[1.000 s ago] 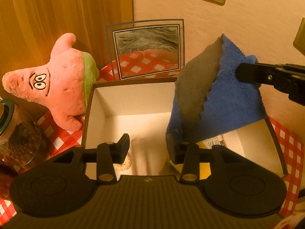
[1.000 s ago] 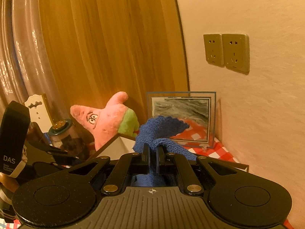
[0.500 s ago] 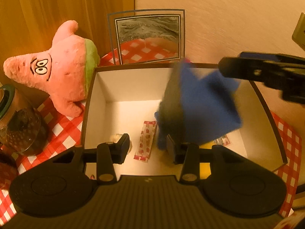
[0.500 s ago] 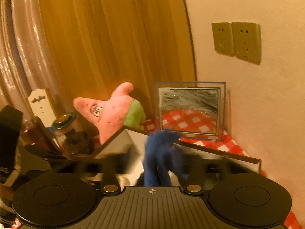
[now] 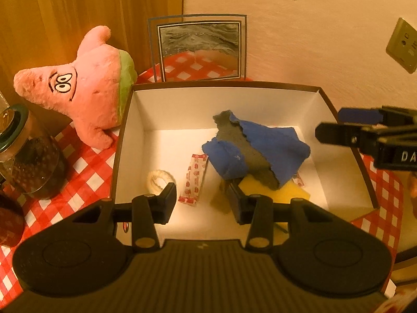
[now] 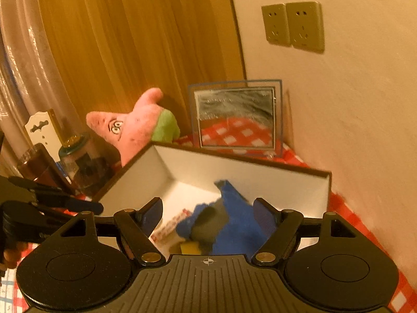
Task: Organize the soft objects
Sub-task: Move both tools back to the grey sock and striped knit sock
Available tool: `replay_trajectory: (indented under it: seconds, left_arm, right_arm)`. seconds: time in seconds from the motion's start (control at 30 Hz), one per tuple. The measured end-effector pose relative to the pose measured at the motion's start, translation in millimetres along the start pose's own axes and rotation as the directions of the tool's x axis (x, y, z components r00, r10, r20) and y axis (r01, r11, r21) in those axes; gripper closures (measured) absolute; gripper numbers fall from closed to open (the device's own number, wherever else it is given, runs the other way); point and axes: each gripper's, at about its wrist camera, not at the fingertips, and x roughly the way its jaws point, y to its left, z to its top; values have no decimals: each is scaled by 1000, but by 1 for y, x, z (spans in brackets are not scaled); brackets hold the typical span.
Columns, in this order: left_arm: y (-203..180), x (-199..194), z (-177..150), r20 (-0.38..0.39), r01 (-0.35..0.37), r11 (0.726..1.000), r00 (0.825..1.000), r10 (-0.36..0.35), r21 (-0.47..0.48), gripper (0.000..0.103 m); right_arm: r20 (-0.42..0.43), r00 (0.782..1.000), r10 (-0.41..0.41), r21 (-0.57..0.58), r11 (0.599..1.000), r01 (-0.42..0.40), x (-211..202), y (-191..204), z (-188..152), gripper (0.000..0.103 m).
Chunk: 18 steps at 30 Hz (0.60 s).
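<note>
A blue and grey cloth [image 5: 256, 154] lies crumpled inside the white box [image 5: 224, 109], on top of a yellow sponge [image 5: 281, 190]. The cloth also shows in the right wrist view [image 6: 226, 221]. My right gripper [image 6: 208, 216] is open and empty above the box [image 6: 260, 172]; it enters the left wrist view from the right [image 5: 336, 127]. My left gripper [image 5: 203, 200] is open and empty over the box's near edge. A pink star plush [image 5: 80, 86] leans left of the box, outside it.
A red-and-white packet [image 5: 194, 180] and a small rope ring [image 5: 157, 180] lie in the box. A glass jar [image 5: 28, 156] stands at left on the red checked cloth. A framed picture [image 5: 199, 49] leans on the wall behind the box.
My right gripper opened and let go of the blue cloth, which dropped into the box. The left gripper stayed open over the near edge.
</note>
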Motion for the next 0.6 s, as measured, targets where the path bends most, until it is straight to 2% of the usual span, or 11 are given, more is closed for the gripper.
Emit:
replay_trajectory:
  seconds: [0.3,0.6]
  left_arm:
    - [-5,-27,-15,29,14,1000,999,-13,-23,61]
    - [3,-68,-59,48,2,997,999,2,-77,59]
  right_arm:
    - [-28,1000,-14,37,999,15,-25,-1,-24,27]
    - [4,1000,-5,57,998,5,-69,9,-46,27]
